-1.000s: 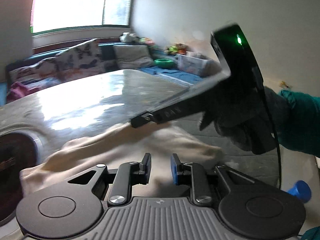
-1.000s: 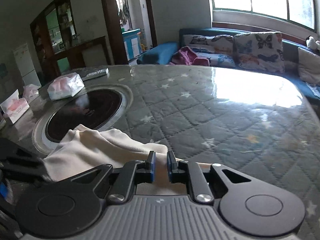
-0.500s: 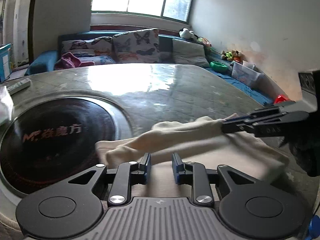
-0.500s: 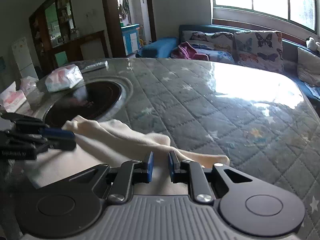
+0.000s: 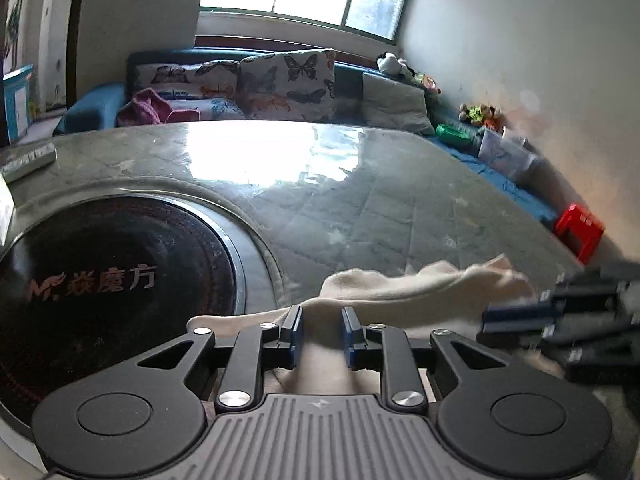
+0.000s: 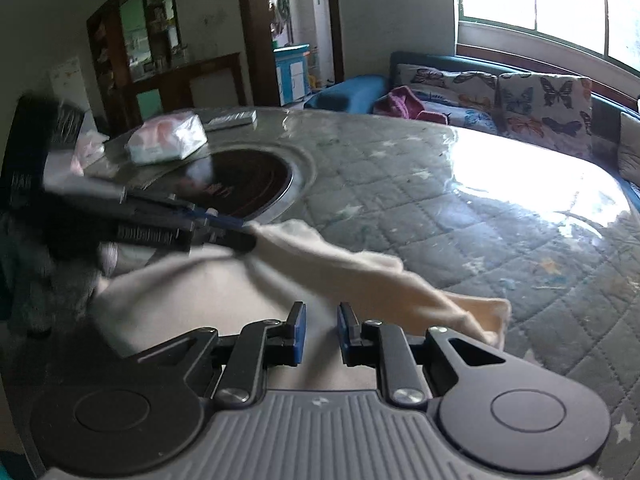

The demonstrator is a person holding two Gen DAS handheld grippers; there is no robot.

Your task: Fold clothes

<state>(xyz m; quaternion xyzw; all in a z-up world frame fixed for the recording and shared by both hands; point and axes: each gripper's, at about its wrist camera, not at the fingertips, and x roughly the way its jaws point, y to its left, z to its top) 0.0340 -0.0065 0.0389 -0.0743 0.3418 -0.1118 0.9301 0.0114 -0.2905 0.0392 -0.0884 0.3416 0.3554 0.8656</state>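
A cream garment point(image 5: 420, 284) lies bunched on the quilted table near its front edge; it also shows in the right wrist view point(image 6: 360, 276). My left gripper point(image 5: 320, 334) is narrowly open, with a fold of the cloth running between its fingers. In the right wrist view it point(image 6: 236, 232) reaches in from the left with its tip at the cloth's far corner. My right gripper point(image 6: 320, 332) is narrowly open over the cloth. In the left wrist view it point(image 5: 516, 316) shows blurred at the right, at the cloth's edge.
A round black hotplate point(image 5: 100, 280) is set in the table left of the cloth. Tissue packs point(image 6: 166, 138) and a remote point(image 6: 232, 118) lie beyond it. A sofa with butterfly cushions point(image 5: 280, 80) stands behind the table. A red stool point(image 5: 580, 232) stands at the right.
Both grippers have opened slightly and drawn apart along the cloth. The left swung left toward the hotplate side. The cloth has stretched out between them and its right end now lies flatter.
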